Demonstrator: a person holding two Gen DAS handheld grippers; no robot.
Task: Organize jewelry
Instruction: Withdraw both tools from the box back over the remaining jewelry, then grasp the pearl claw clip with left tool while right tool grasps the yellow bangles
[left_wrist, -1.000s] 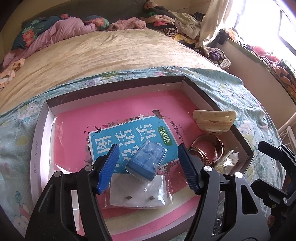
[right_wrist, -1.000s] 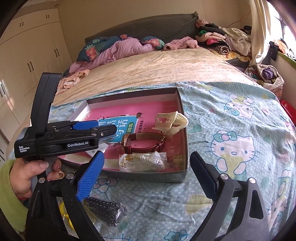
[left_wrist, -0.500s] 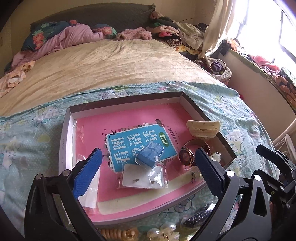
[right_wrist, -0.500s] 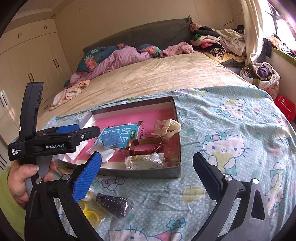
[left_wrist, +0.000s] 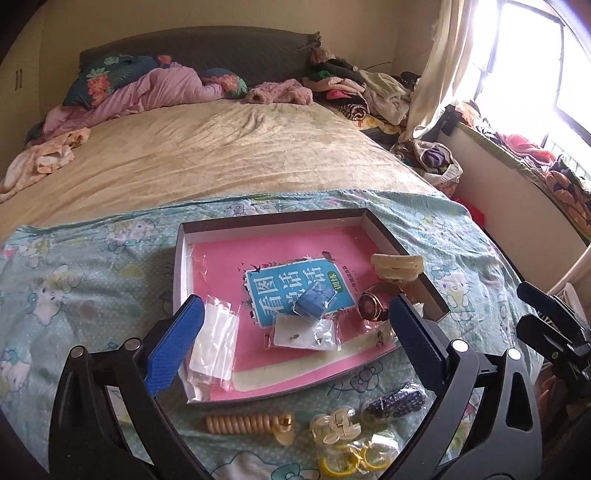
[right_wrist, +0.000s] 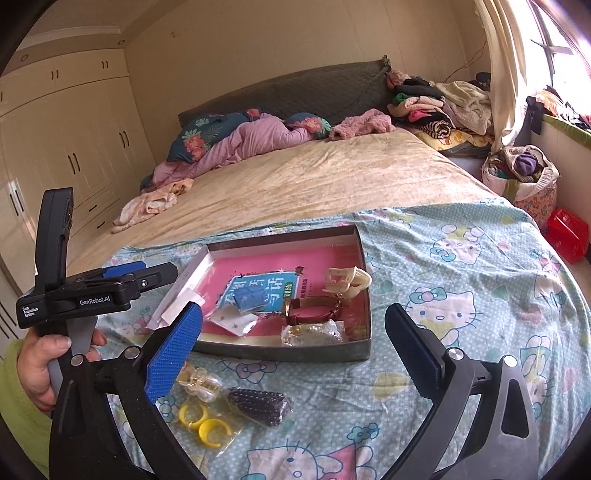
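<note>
Tray: ahead of and below both tongs, on the bed; long axis runs left to right across the left view.
Left tongs: jaws fully apart, nothing between the pads; hanging over the tray's near edge.
Right tongs: jaws fully apart, empty; the tray's near wall shows between them.
Loose items: on the sheet just short of the tray, low between the left tongs' fingers.
Coil tie: one; long axis parallel to the tray's near wall.
Clear clip: one, right of the coil tie.
Dark pouch: one; the right tongs look nearer, as judged.
Yellow rings: two, bagged.
Tray contents: one blue box, one watch, one cream clip, three bags.
</note>
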